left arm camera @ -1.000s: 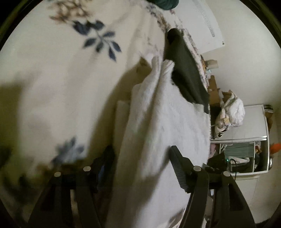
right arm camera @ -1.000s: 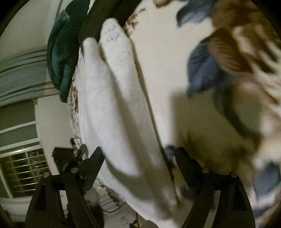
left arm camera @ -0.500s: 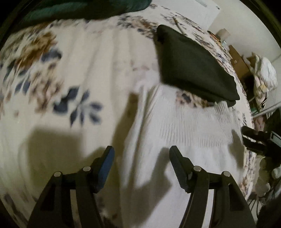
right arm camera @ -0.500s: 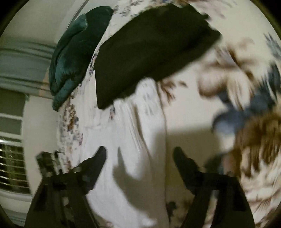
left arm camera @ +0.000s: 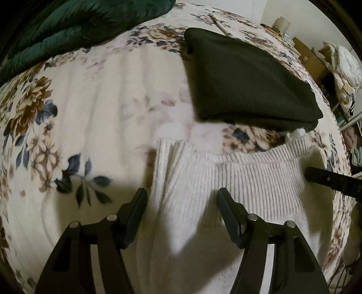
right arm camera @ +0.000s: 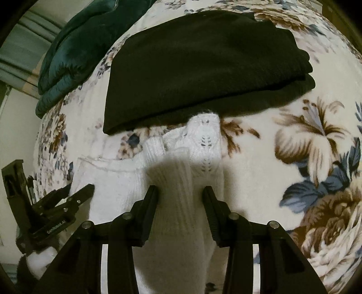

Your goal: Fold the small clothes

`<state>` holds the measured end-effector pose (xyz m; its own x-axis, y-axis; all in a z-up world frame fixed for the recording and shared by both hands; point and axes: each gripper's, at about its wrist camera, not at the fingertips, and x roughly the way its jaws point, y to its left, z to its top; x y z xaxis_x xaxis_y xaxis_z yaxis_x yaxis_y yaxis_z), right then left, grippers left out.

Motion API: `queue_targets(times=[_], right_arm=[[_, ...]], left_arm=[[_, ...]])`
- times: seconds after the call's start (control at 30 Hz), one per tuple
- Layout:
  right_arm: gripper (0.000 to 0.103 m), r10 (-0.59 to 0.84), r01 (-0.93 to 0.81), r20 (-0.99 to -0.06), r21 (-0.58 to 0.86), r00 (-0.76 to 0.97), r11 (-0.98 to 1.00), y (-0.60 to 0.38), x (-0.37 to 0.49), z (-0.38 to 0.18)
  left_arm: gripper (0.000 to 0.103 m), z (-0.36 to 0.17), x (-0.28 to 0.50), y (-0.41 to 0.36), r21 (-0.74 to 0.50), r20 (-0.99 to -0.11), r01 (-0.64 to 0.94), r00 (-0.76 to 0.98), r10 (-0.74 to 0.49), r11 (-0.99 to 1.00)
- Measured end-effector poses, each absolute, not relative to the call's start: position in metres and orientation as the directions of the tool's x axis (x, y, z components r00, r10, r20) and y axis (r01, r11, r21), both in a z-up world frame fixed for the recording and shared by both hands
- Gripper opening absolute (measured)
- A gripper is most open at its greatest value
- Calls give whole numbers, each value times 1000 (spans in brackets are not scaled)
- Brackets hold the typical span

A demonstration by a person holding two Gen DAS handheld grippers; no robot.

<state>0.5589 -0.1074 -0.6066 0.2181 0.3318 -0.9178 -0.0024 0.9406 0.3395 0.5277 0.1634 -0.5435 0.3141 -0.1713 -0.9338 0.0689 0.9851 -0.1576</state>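
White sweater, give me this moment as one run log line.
step: gathering white sweater | right gripper: closing, sweater between fingers | left gripper: open over sweater | black folded garment: beyond, on floral blanket

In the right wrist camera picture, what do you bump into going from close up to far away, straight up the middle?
Right gripper, jaws closing around white knit → white knit garment → folded black garment → flowery blanket.

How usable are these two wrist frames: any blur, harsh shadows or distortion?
Left wrist: heavy fisheye bending, the white knit sweater smeared by motion at its far end, dark finger shadows across it. Right wrist: sharper, the floral blanket crisp, a shadow on the sweater, corners vignetted black.
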Motion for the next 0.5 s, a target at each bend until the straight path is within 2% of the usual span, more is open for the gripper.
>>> queue_targets(times=[0.13,0.17,0.23,0.27,0.3,0.4,0.5], right_arm=[[43,319,-10,-922,325,220,946,-101,561,-606],[40,320,-11,-922,325,221,946,-101,561,-606],[36,315,-12,-923,320,219,947,-96,562,-607],[29,315,-11,-923,321,222,947,-96,562,-607],[21,313,-12,-922,319,227,948,-94,562,-607],[15,295,-35,-917,297,269,954,-89,560,-599],[13,308,-26,-906,314,291,949,-93,559,-592]], left_arm=[[61,-542,527,164,-149,-934,74,317,-166,986],[61,-542,528,164,-152,-933,76,319,-168,986],[45,-541,528,163,-151,-929,84,327,-170,985],[16,-539,528,162,-155,-927,93,330,-178,983],[8,-538,528,162,-158,-925,96,333,-181,983],[8,-519,524,173,-242,-877,84,408,-255,967],[8,-517,528,203,-347,-854,-5,415,-314,938]])
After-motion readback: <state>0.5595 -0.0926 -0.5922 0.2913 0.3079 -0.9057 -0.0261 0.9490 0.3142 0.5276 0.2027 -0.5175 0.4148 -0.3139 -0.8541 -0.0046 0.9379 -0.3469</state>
